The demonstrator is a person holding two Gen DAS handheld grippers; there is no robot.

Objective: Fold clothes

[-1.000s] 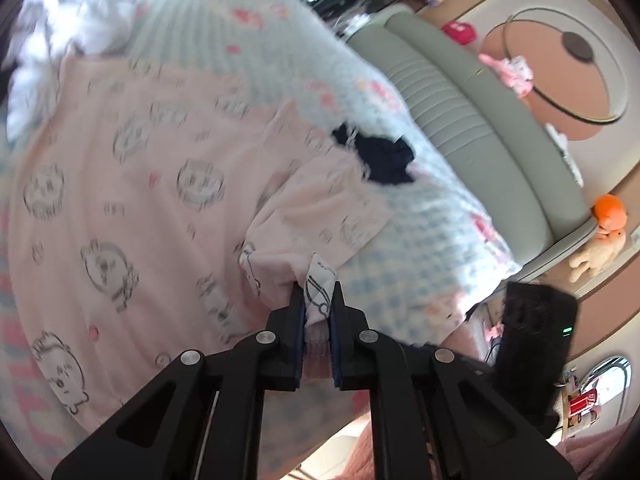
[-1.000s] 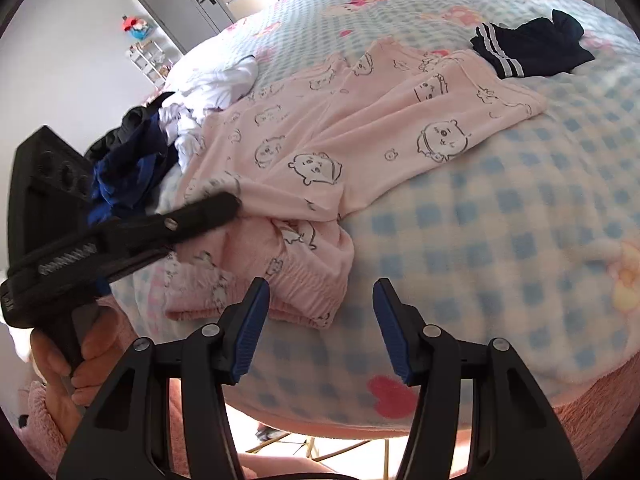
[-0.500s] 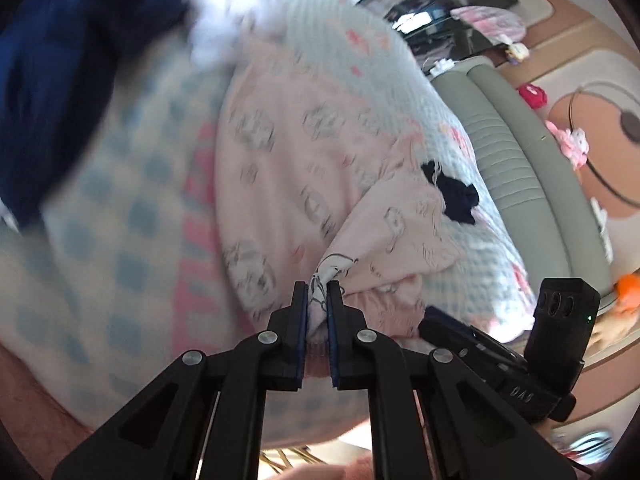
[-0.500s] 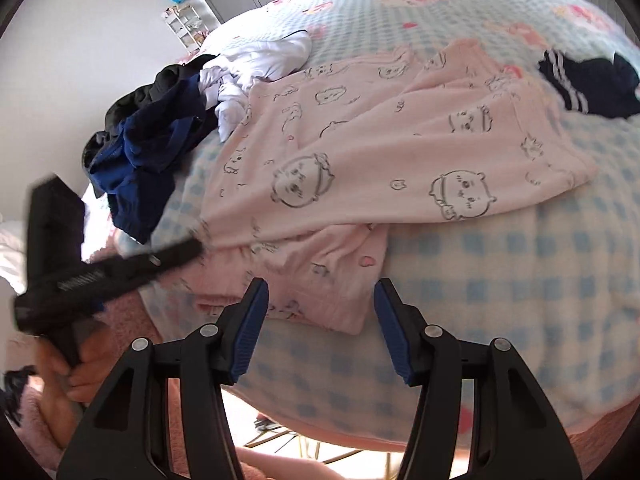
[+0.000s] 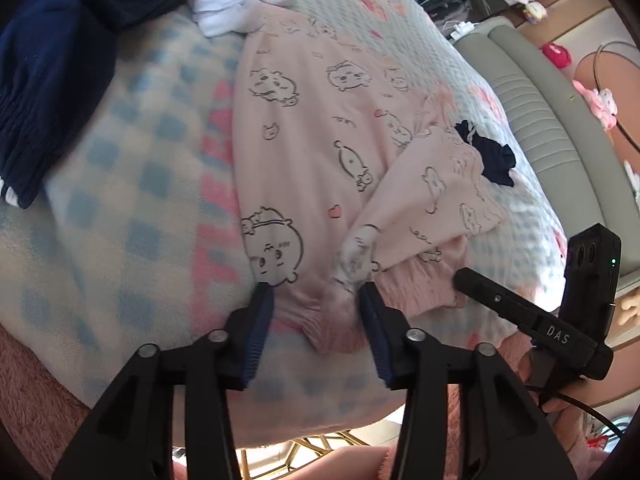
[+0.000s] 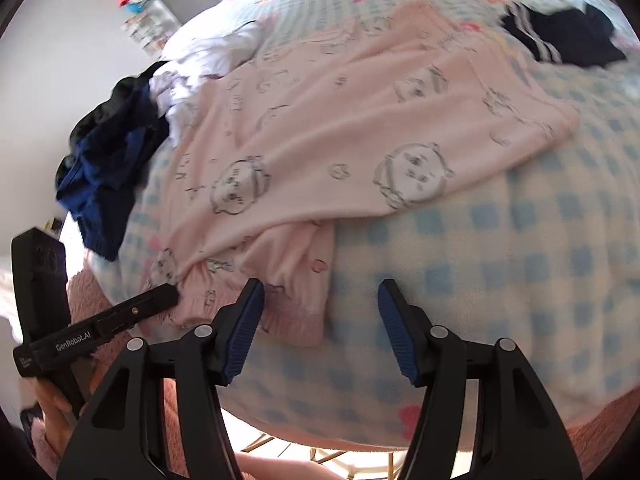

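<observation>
Between left claw (image 5: 316,304) fingers, pink pajama (image 5: 320,128) waistband on bed (image 5: 120,184), jaws opening, pads off fabric, right claw (image 6: 320,300) opening, empty, pajama hem beside its left finger.

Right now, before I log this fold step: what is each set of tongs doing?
Left tongs: opening, pink pajama cuff loose between them, not gripped.
Right tongs: opening, holding nothing.

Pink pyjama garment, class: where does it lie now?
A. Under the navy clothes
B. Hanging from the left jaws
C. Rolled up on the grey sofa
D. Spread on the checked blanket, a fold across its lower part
D: the pink pyjama garment lies spread on the checked blanket, its lower part folded over.
</observation>
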